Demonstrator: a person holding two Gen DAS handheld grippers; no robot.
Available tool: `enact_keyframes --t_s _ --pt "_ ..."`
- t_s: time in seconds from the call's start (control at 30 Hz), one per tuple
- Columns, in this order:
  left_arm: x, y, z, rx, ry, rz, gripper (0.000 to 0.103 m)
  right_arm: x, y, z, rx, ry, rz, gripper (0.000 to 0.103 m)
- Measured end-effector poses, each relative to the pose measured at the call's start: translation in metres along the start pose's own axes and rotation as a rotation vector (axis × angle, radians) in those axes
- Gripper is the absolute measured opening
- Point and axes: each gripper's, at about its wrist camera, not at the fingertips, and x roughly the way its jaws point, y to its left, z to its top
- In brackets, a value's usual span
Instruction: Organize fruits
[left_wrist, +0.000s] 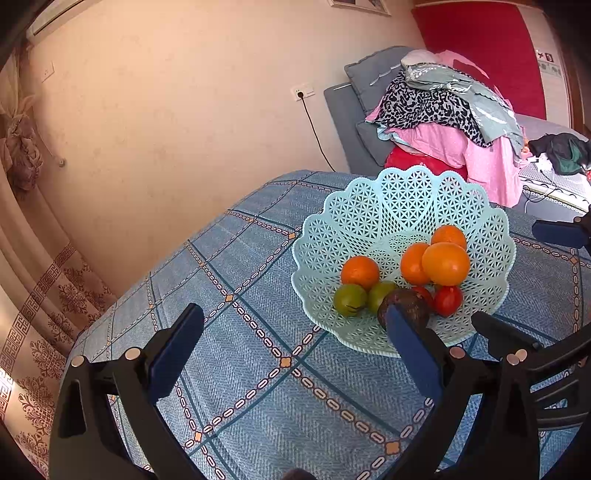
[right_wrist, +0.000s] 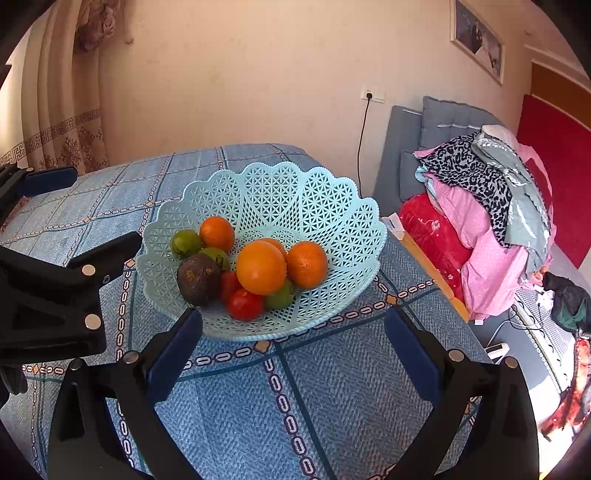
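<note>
A pale blue lattice basket (left_wrist: 402, 199) (right_wrist: 280, 192) stands on the blue checked tablecloth (left_wrist: 258, 387) (right_wrist: 332, 387). In it lie several oranges (left_wrist: 445, 264) (right_wrist: 261, 267), green fruits (left_wrist: 349, 299) (right_wrist: 185, 242), red tomatoes (left_wrist: 447, 301) (right_wrist: 244, 304) and a dark avocado (left_wrist: 408, 304) (right_wrist: 198, 278). My left gripper (left_wrist: 293, 314) (right_wrist: 107, 206) is open over the cloth, left of the basket, holding nothing; one finger overlaps the avocado in its view. My right gripper (right_wrist: 293, 317) (left_wrist: 506, 273) hangs open before the basket's near rim, also holding nothing.
A plain wall with a socket and a black cable (right_wrist: 364, 133) lies beyond the table. To the right stands a grey bed (right_wrist: 447, 118) with piled clothes (left_wrist: 443, 110) (right_wrist: 491, 206). Patterned curtains (left_wrist: 44, 295) hang at the left. The table edge falls off behind the basket.
</note>
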Motion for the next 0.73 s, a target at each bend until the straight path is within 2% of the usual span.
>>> enact_keyframes --t_s 0.73 --pt "0.0026 -0.0007 -0.0017 0.006 0.001 0.0 0.1 0.0023 -0.0015 0.0014 0.031 0.017 -0.009 0.098"
